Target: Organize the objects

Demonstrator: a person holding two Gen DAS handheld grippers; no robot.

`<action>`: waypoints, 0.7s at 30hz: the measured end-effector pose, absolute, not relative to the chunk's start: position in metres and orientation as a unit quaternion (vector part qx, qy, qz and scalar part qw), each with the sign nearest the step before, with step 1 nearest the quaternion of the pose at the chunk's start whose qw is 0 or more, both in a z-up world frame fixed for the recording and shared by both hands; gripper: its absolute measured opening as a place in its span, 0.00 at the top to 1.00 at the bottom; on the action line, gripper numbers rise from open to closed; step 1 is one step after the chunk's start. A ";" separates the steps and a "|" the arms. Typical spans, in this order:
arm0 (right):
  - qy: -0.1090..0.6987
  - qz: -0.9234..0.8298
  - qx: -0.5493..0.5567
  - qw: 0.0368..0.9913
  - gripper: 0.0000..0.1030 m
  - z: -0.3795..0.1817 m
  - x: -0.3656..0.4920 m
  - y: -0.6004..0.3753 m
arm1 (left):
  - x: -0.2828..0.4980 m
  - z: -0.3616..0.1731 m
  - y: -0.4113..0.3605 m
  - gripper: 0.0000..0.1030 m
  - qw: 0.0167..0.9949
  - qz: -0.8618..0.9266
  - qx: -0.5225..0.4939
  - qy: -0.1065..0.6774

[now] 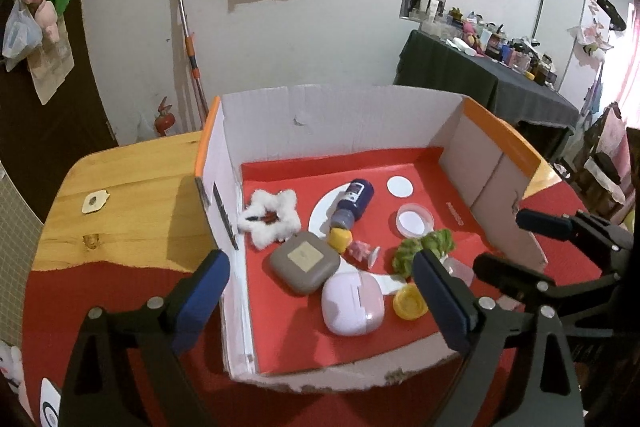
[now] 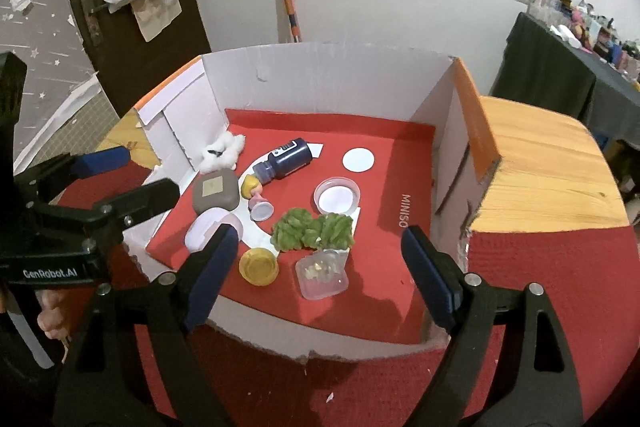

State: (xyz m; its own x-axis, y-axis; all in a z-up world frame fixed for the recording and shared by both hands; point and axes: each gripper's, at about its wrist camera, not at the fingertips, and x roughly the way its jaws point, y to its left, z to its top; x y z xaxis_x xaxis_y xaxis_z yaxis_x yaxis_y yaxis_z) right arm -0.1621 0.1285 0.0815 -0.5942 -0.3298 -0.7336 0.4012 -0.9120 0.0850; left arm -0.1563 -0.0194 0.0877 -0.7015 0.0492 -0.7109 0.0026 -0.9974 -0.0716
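The pink case [image 1: 353,303] sits half hidden behind a finger in the right wrist view, and the clear tub's [image 2: 322,275] contents are too blurry to name. Cardboard box [image 1: 340,115] with a red floor, on a wooden table [image 1: 132,195] part-draped in red cloth; pale wall behind, mop leaning there. Inside: one navy bottle [image 1: 355,203] on its side, one grey case [image 1: 305,262], one green scrunchie [image 2: 312,229], one yellow cap [image 2: 259,266]. Left gripper [image 1: 320,303] and right gripper [image 2: 314,273] both gape, nothing between them.
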 end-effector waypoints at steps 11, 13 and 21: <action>0.041 -0.907 0.374 0.191 0.02 0.079 -0.141 0.133 | -0.131 0.078 -0.019 0.00 -0.004 0.927 -0.373 -0.026; 0.037 -0.909 0.370 0.190 0.00 0.078 -0.139 0.134 | -0.128 0.076 -0.019 0.00 -0.005 0.928 -0.373 -0.028; 0.041 -0.913 0.363 0.184 0.00 0.072 -0.132 0.133 | -0.117 0.064 -0.018 0.00 -0.002 0.927 -0.373 -0.029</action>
State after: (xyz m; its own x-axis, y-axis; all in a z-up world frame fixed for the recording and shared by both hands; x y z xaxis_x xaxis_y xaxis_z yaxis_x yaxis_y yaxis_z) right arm -0.1315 0.1329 0.0722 -0.6691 -0.3057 -0.6774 0.3651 -0.9291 0.0587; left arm -0.1170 -0.0183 0.0638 -0.7212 0.0187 -0.6925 0.0253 -0.9983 -0.0533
